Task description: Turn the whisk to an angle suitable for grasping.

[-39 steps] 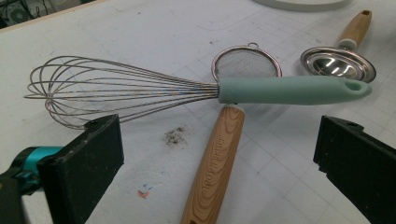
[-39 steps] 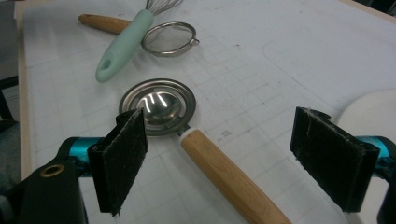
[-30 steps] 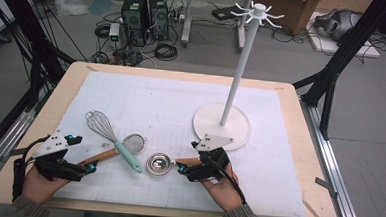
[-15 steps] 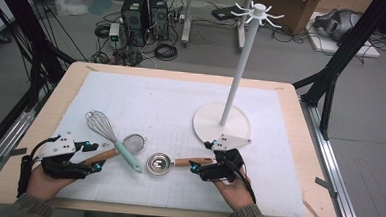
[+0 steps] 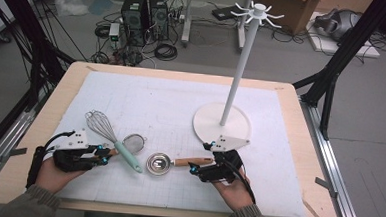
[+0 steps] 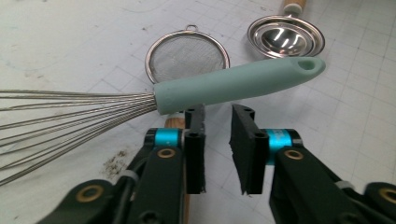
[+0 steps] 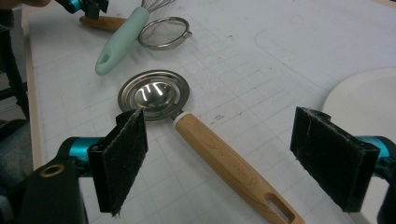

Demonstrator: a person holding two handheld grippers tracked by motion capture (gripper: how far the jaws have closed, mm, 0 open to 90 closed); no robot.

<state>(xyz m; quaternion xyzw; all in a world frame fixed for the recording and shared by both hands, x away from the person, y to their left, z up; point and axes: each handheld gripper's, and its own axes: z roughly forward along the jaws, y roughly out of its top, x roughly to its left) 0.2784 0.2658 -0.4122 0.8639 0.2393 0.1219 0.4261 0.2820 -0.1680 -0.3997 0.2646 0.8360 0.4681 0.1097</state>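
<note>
The work in hand looks like picking utensils off the desk (image 5: 306,159) to hang on the white hook stand (image 5: 230,128), and both grasps are only being set up. The right tongs (image 7: 224,123) stand wide, straddling the wooden handle of the steel scoop (image 7: 219,158), which lies just left of the stand's base; the pads are not touching it. Further left of the stand, the left tongs (image 6: 218,114) have just been closing and are now narrow, with bare mat in the gap. They sit by the whisk (image 6: 233,86), whose mint handle lies across the wooden handle of the strainer (image 6: 187,58); that wood runs under one jaw, not between the pads. Next, I judge, the right tongs need to close squarely on the scoop's handle and lift. The left tongs would have to reopen and centre on a handle. The mat behind the utensils, left of the stand, is open for swinging, and the near desk edge is close to both hands.
</note>
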